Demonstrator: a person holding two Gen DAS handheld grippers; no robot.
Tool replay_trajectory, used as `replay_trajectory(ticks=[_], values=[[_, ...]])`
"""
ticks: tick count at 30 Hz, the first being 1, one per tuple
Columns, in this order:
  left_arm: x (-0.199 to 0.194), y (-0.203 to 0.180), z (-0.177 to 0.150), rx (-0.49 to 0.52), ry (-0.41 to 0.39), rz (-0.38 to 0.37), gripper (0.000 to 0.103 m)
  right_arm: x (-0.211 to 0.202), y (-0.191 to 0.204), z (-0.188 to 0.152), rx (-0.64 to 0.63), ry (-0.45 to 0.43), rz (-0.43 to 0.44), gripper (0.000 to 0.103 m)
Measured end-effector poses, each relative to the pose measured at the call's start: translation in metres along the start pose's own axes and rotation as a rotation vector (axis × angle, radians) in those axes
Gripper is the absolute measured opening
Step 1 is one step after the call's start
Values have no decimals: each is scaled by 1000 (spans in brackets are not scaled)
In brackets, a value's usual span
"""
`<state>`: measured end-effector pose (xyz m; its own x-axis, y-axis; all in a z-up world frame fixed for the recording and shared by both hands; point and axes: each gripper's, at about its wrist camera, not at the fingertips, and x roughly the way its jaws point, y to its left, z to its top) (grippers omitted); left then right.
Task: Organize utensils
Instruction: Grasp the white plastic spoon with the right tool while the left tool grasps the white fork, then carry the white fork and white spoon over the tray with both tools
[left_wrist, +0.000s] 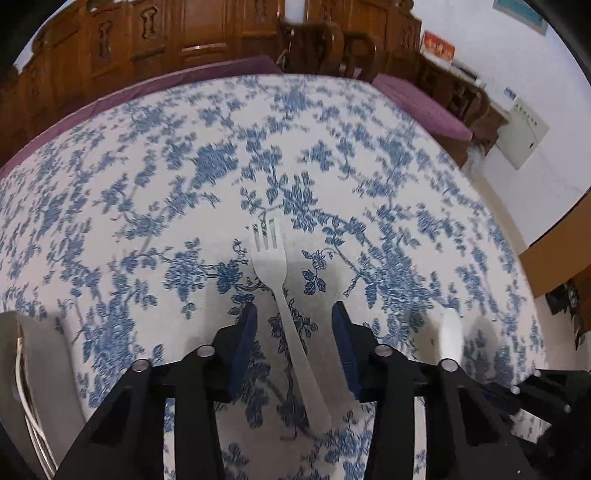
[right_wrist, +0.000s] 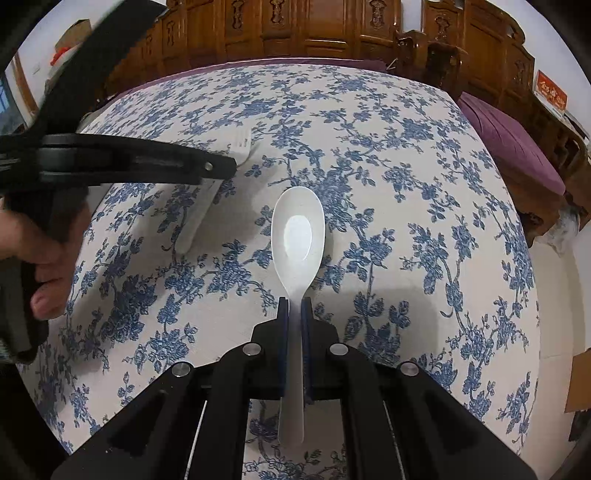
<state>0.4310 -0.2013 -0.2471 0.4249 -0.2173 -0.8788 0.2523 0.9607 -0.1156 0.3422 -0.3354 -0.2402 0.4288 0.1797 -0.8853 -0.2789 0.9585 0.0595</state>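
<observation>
Black two-finger right gripper (right_wrist: 294, 306) clamps the handle of a white plastic spoon (right_wrist: 297, 236), bowl up above the blue-floral tablecloth (right_wrist: 406, 221). Left gripper (left_wrist: 294, 314) straddles a white plastic fork (left_wrist: 284, 295) lying flat, blue pads (left_wrist: 248, 332) apart and clear of the handle. Open cloth extends ahead; carved wooden furniture (left_wrist: 166, 40) borders the far edge. Blur obscures a pale container (left_wrist: 48, 369), cut off at left.

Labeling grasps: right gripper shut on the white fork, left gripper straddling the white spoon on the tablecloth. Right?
Swapped. The right wrist view shows the right gripper shut on the white spoon; the left gripper straddles the white fork on the tablecloth.
</observation>
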Motion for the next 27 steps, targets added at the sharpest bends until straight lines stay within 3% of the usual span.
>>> replay_trajectory(ticks=[4, 9, 11, 12, 19, 27], values=[[13, -3, 1, 12, 46, 34, 26, 1, -1, -1, -1, -1, 4, 8], [17, -5, 4, 25, 49, 62, 21, 1, 0, 0, -3, -5, 8, 8], [18, -5, 4, 34, 48, 96, 8, 0, 0, 0, -1, -8, 9, 8], [18, -4, 4, 34, 47, 92, 6, -1, 1, 0, -2, -8, 9, 8], [5, 8, -9, 38, 44, 79, 5, -10, 15, 3, -12, -26, 18, 8], [-49, 27, -17, 42, -37, 89, 5, -24, 43, 14, -32, -60, 33, 8]])
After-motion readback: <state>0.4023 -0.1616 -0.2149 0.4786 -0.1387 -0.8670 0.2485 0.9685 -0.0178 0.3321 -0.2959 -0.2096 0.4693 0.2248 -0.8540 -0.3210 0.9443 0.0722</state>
